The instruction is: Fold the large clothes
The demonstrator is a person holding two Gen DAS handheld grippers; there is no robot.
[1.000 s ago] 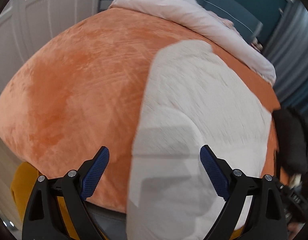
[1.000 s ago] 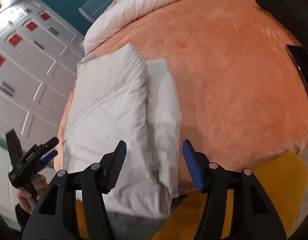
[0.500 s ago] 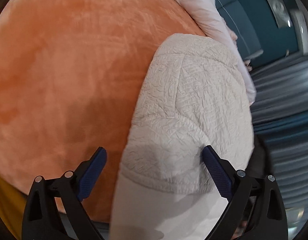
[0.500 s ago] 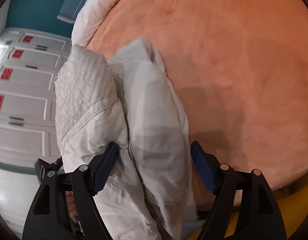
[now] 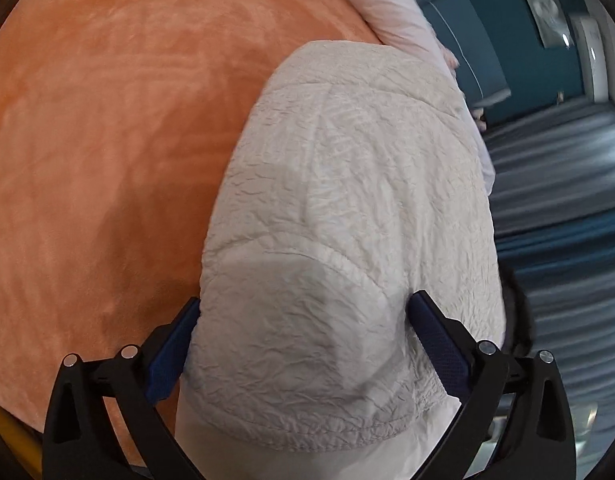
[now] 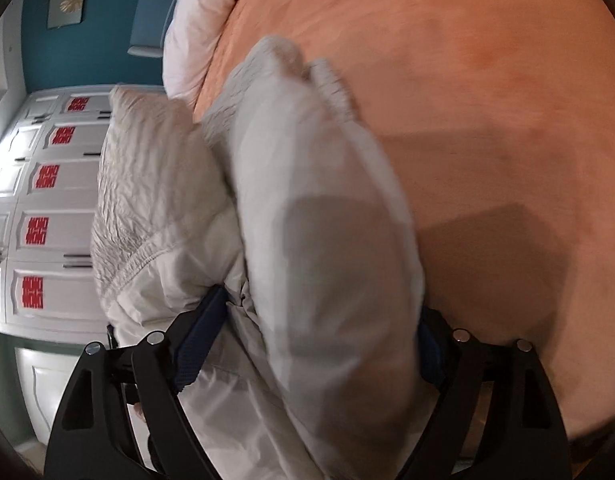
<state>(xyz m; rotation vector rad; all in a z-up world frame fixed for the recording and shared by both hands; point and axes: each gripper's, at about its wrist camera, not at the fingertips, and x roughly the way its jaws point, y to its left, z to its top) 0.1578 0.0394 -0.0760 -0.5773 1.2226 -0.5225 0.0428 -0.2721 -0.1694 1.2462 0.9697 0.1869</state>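
Left wrist view: we see the orange plush blanket point(image 5: 107, 152) filling most of the frame, with a white duvet point(image 5: 391, 12) bunched along its far edge. On the blanket lies the folded grey-white quilted jacket point(image 5: 347, 200), its near end bulging up between the fingers of our left gripper point(image 5: 303, 336). Those jaws stand wide apart on either side of the fabric; whether the blue pads point(image 5: 435, 340) press it we cannot tell. From the right wrist, the same jacket point(image 6: 319, 240) lies near the blanket's point(image 6: 487, 100) edge, and our right gripper point(image 6: 311, 344) straddles its smooth fold, jaws spread, pads point(image 6: 195, 344) against the cloth.
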